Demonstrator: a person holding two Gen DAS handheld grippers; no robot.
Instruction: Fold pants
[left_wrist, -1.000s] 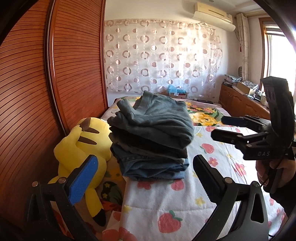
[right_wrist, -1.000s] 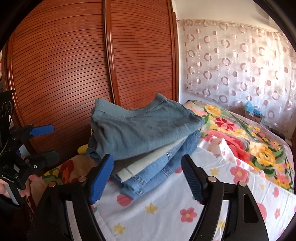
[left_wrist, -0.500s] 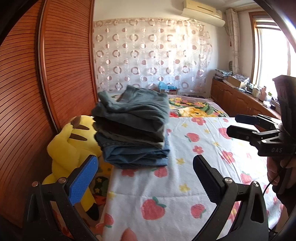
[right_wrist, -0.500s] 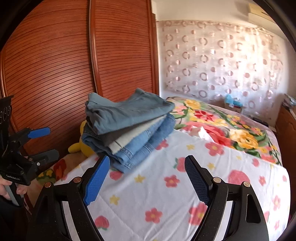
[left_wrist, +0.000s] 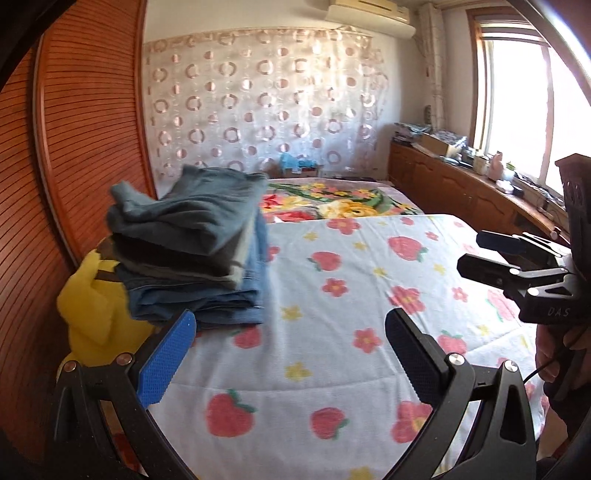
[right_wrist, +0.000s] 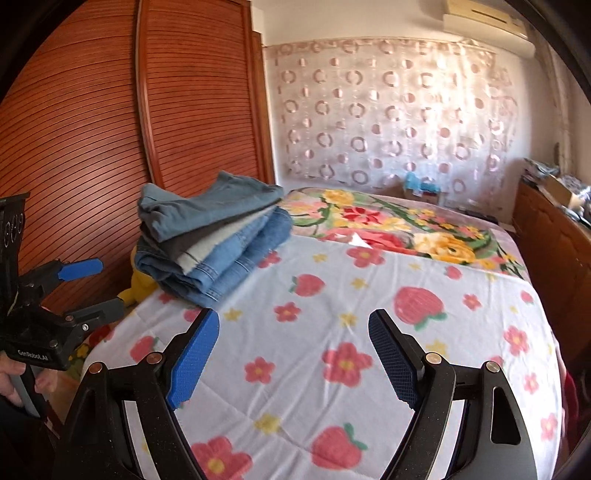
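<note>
A bed (right_wrist: 388, 332) with a strawberry-and-flower blanket fills the lower frame. At its left edge, left of centre, a neat stack of folded pants (right_wrist: 210, 240) has grey-green pairs over blue denim. The left gripper (left_wrist: 288, 354) and right gripper (right_wrist: 293, 354) both gape, holding nothing.

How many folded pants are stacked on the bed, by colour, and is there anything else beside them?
Grey-blue pants on top: 1
Dark grey pants: 1
Pale grey-white pants: 1
Blue denim jeans: about 2, layers hard to separate
Yellow plush toy beside the stack: 1
Total: about 6 things
</note>
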